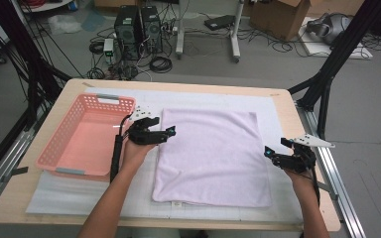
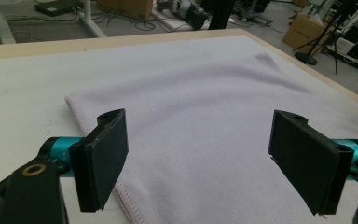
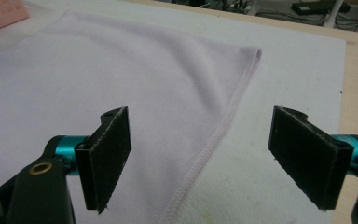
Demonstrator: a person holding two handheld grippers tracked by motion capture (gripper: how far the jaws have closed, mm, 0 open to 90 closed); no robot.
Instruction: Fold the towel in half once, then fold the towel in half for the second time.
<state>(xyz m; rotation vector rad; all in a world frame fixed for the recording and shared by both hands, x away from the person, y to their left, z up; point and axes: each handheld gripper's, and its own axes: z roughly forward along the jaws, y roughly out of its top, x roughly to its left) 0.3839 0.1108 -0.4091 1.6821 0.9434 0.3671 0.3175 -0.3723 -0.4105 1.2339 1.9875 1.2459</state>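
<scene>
A pale lilac towel (image 1: 211,156) lies flat at the centre of the worktop (image 1: 287,106), on a white mat (image 1: 273,111). It is folded to a rectangle, slightly wider at its 6 o'clock edge, with a stitched hem along its borders and a small white tag at that same edge. Its surface is smooth, with one shallow crease near the far corner in the left gripper view.

A pink perforated basket (image 1: 59,144) sits at 9 o'clock of the towel, just beside it.

The left claw (image 1: 170,132) is at the towel's 9 o'clock edge, toward the far corner. In the left gripper view the claw (image 2: 198,158) is released, its jaws spread wide, with the towel's (image 2: 205,116) hem below the left jaw.

The right claw (image 1: 268,153) is at the towel's 3 o'clock edge. In the right gripper view the claw (image 3: 200,158) is likewise released, jaws well apart, straddling the towel's (image 3: 121,74) hemmed edge, which runs between them toward a rounded corner.
</scene>
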